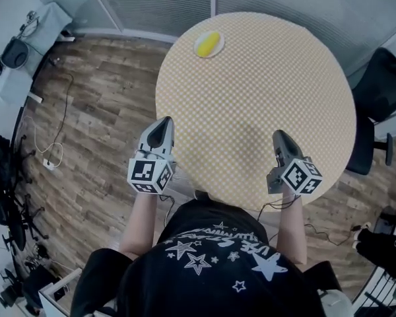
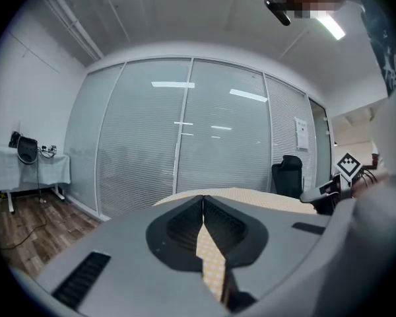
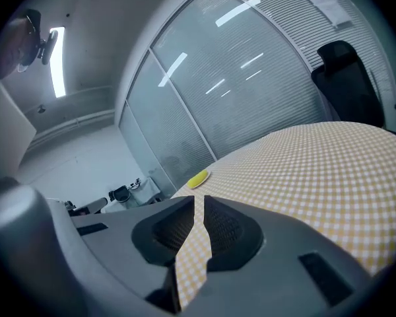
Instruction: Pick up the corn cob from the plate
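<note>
Corn cob (image 1: 208, 43) lies on plate (image 1: 198, 51) at top-left of desk (image 1: 264, 98), well apart from left tool (image 1: 164, 121) & right tool (image 1: 278, 135), both pressed together w/ nothing held, so spread one, prob. left, then reach across.

No legible text anywhere. White lettering among stars on the person's black T-shirt (image 1: 214, 233) runs upside down, unreadable. The paper notice (image 2: 301, 133) on the glass wall: print too small. The marker cubes (image 1: 150, 174) show only black-and-white square patterns.
</note>
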### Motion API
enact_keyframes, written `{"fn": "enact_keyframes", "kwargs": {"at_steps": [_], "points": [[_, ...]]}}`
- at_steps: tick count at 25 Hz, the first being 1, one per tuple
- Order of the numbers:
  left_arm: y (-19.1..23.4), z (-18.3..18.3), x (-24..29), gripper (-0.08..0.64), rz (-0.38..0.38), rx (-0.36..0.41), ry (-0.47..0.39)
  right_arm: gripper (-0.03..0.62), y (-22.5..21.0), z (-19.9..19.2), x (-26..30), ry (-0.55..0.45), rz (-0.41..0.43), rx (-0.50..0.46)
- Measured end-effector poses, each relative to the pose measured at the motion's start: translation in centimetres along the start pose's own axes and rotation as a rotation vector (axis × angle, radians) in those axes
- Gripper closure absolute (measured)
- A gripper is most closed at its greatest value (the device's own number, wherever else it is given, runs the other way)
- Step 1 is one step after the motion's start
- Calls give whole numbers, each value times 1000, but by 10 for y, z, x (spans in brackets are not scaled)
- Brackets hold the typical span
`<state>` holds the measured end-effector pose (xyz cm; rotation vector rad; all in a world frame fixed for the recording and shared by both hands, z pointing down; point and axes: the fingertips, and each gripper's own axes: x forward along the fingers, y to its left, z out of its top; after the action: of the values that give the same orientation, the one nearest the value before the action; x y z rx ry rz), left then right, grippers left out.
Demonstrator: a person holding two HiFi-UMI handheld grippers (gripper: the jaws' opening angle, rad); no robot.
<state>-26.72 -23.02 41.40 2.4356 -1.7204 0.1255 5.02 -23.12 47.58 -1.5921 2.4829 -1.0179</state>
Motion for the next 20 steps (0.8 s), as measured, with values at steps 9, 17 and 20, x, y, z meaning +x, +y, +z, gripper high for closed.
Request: {"fn": "enact_keyframes", "kwargs": {"at_steps": [9, 17, 20], "points": [[47, 18, 9, 551, 30, 95, 18, 537, 57, -18, 74, 77, 131, -20], [110, 7, 104, 551, -124, 84, 59, 535, 84, -2, 170, 74, 23, -55], [125, 7, 137, 551, -200, 80, 72, 535, 91, 9, 207, 66, -20, -53]]}}
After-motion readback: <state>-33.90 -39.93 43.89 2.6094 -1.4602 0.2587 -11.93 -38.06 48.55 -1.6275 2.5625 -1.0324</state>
